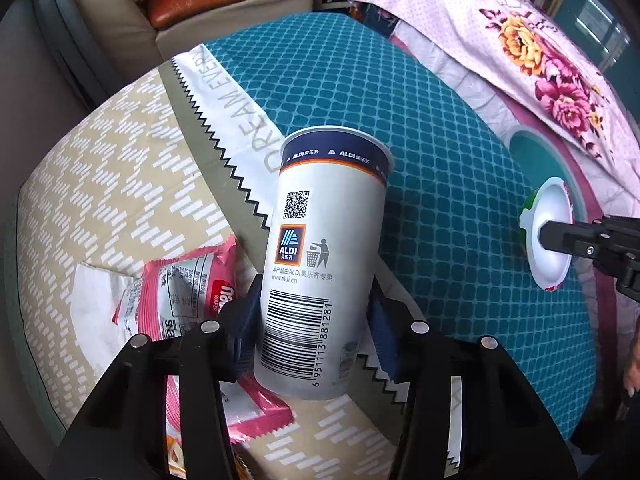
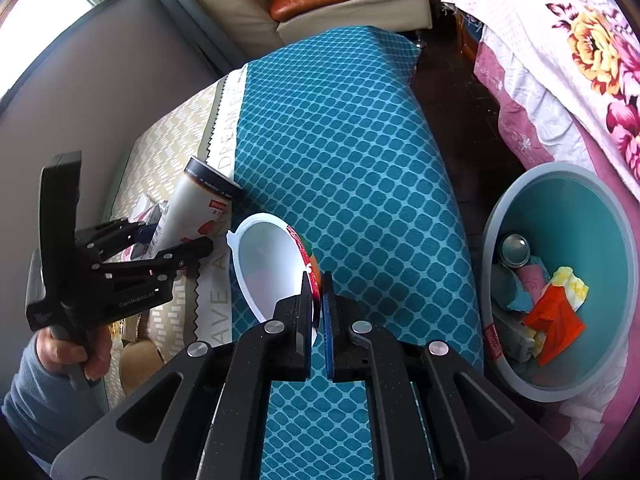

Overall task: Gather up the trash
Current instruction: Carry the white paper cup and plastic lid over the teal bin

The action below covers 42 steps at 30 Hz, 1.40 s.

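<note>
The tall white paper cup [image 1: 324, 264], printed with a barcode and a blue band under its rim, is taken as the landmark. It is seen tilted between the blue-padded fingers [image 1: 244, 320] of the left gripper [image 1: 314, 320], which are pressed against its lower sides, so the cup is pinched there. Behind the cup, to its left, a pink wafer wrapper [image 1: 176, 300] is seen lying on a crumpled white tissue [image 1: 96, 300], both on the beige patterned cloth [image 1: 100, 184]. Under and behind the cup runs a white strip with a zigzag edge [image 1: 224, 120], and to the cup's right the teal diamond-patterned cloth [image 1: 400, 120] is spread over the surface.

Well to the right of the cup, a shallow white plastic lid [image 2: 268, 264] with a green and red printed edge is held by its rim in the right gripper [image 2: 317, 292], whose fingers [image 2: 306, 292] are pressed together on it. Farther right still, beyond the teal cloth's edge, a grey-rimmed bin [image 2: 556, 176] with a teal inside is seen standing lower down; an orange scrap [image 2: 554, 316], a yellow wrapper [image 2: 572, 284] and a can [image 2: 516, 250] lie in it. The handle of the left gripper is gripped by a hand [image 2: 76, 348] in a blue-grey sleeve [image 2: 36, 392].
</note>
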Motion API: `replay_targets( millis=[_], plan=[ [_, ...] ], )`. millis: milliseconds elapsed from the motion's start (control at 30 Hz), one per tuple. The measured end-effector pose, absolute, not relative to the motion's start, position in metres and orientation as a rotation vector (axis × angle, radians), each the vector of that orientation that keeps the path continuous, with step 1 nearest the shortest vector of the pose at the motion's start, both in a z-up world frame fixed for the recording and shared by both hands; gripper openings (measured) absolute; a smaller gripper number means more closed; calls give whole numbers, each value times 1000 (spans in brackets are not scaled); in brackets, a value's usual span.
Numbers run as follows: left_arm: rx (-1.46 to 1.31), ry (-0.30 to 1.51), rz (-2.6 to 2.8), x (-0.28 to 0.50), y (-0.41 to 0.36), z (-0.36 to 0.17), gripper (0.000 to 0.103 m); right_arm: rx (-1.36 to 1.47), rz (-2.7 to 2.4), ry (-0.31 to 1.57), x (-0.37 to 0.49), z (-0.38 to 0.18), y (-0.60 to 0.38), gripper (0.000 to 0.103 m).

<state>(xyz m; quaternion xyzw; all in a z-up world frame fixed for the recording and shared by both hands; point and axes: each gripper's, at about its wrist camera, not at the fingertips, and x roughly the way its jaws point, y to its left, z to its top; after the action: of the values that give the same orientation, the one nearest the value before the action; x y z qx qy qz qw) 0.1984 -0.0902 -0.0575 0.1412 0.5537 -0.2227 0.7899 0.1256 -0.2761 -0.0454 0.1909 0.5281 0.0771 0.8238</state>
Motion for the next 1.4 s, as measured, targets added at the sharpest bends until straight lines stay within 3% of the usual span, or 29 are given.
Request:
replay_targets(
  millis=[1000,1400],
  plan=[
    [290,1132,-565,108,-185,-3,49,571,15,935,39,-19,-376,4],
    [431,1111,-561,99,-239,-22,44,640,-57,922,8,-34,-423,4]
  ],
)
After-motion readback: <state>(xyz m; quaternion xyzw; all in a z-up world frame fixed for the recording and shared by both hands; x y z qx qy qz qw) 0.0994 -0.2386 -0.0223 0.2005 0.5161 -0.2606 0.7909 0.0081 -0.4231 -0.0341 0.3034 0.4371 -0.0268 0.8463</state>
